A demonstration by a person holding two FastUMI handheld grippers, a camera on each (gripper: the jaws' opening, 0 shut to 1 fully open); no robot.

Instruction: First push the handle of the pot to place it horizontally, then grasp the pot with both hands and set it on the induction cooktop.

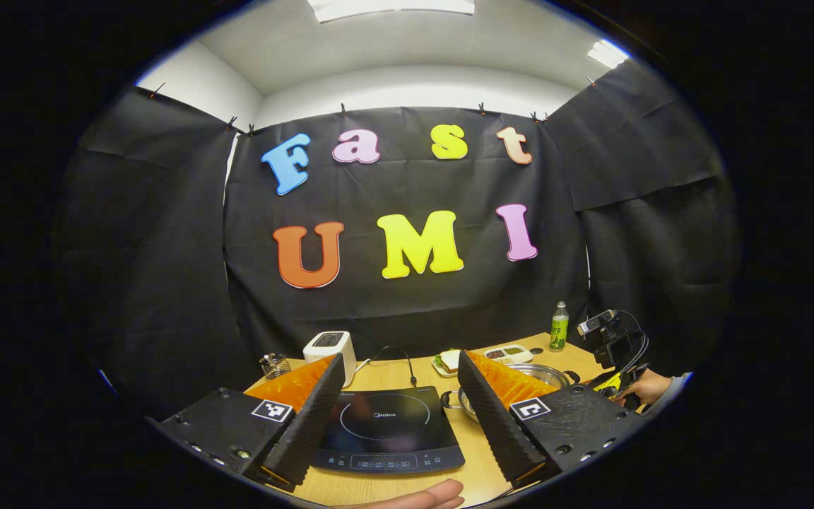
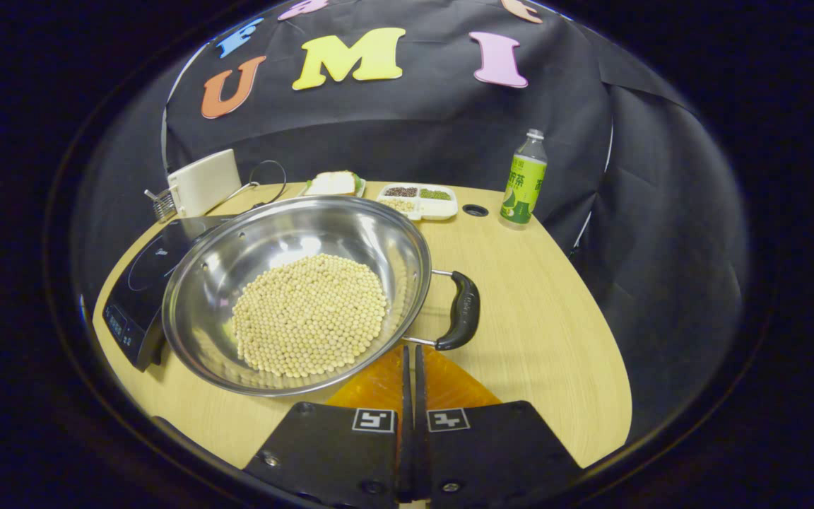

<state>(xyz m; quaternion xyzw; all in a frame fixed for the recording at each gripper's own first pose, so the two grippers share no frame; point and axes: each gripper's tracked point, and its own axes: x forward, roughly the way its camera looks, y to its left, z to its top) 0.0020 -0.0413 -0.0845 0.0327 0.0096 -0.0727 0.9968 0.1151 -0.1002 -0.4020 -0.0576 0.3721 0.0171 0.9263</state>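
A steel pot [image 2: 294,290] holding pale beans sits on the wooden table, just right of the black induction cooktop [image 2: 145,283]. Its black side handle [image 2: 463,311] points right and runs near to far. My right gripper [image 2: 410,353] is shut with nothing in it, its tips by the pot's near rim, just left of the handle's near end. My left gripper [image 1: 400,357] hangs open above the cooktop [image 1: 386,431], which lies between its fingers. The pot [image 1: 552,375] peeks out behind its right finger.
At the table's back stand a white toaster [image 2: 203,182], a plate with a sandwich [image 2: 335,184], a compartment tray of grains [image 2: 417,200] and a green bottle [image 2: 523,180]. A hand [image 1: 644,387] holds the other gripper at the right. The table edge [image 2: 591,396] curves close by.
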